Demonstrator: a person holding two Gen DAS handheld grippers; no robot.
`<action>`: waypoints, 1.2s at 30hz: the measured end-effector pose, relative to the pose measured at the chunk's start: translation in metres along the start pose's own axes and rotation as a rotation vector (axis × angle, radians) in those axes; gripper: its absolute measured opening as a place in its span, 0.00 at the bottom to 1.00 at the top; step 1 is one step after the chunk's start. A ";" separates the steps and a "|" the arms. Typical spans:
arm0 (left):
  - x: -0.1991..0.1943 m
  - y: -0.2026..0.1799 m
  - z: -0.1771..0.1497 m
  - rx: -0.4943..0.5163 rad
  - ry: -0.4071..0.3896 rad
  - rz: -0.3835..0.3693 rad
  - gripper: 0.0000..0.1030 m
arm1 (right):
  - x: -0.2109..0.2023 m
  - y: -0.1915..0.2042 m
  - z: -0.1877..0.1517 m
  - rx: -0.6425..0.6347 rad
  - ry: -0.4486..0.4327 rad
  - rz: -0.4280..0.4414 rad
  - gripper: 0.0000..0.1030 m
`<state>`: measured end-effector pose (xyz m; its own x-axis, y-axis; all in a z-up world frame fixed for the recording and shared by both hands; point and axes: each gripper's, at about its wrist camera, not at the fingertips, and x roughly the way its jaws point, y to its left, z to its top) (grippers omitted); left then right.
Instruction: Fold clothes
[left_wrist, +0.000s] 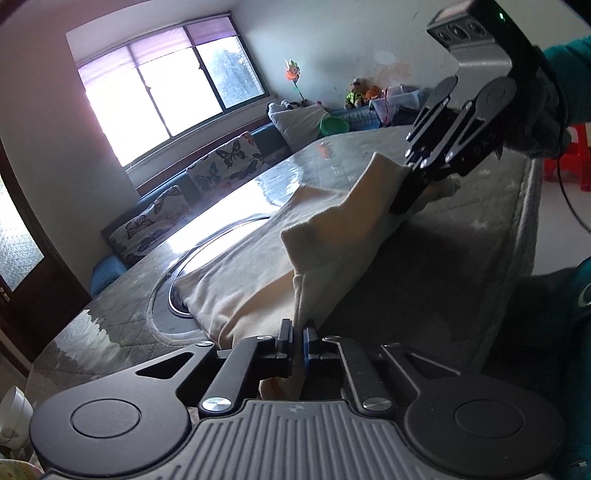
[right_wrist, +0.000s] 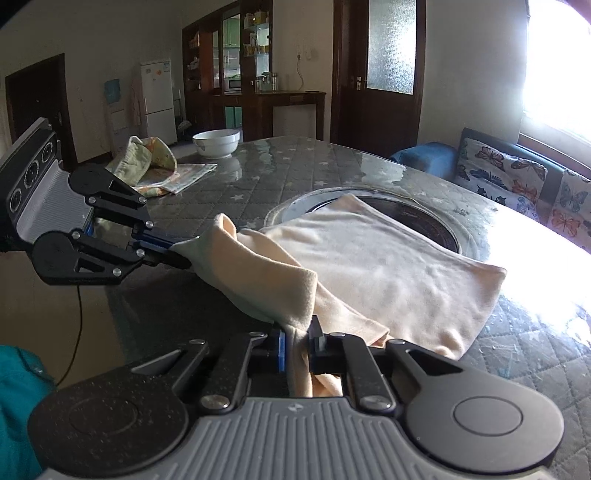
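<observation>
Grey quilted table (right_wrist: 280, 173) fills both views w/ a round inset plate (right_wrist: 424, 218) at 1 o'clock from ctr in right wrist view; the peach garment (right_wrist: 388, 273) lies flat across it, near edge lifted off the top. Folded floral cloth (right_wrist: 159, 173) & white bowl (right_wrist: 216, 143) sit at table's far edge, 10–11 o'clock. Left gripper (left_wrist: 298, 338) fingers pinched shut on one raised corner at 6 o'clock in its own view; right gripper (right_wrist: 300, 341) clamped on the other corner.

Soft matt peach cloth garment (right_wrist: 373, 273) lies on a glossy quilted table cover (right_wrist: 280, 173). At twelve o'clock, a smooth glazed white bowl (right_wrist: 216, 143).
</observation>
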<state>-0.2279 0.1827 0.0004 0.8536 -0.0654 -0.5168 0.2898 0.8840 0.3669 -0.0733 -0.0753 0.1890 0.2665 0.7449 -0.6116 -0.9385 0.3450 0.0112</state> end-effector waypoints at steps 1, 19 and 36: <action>-0.007 -0.001 0.003 -0.014 -0.007 -0.010 0.05 | -0.007 0.002 -0.001 0.002 -0.002 0.008 0.09; 0.000 0.033 0.057 -0.104 -0.054 -0.009 0.05 | -0.041 -0.027 0.034 0.026 -0.019 0.017 0.08; 0.155 0.098 0.047 -0.251 0.146 0.069 0.05 | 0.105 -0.121 0.060 0.067 0.114 -0.094 0.11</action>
<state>-0.0468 0.2378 -0.0075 0.7910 0.0500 -0.6098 0.1016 0.9721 0.2114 0.0817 -0.0047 0.1710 0.3219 0.6395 -0.6981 -0.8931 0.4499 0.0003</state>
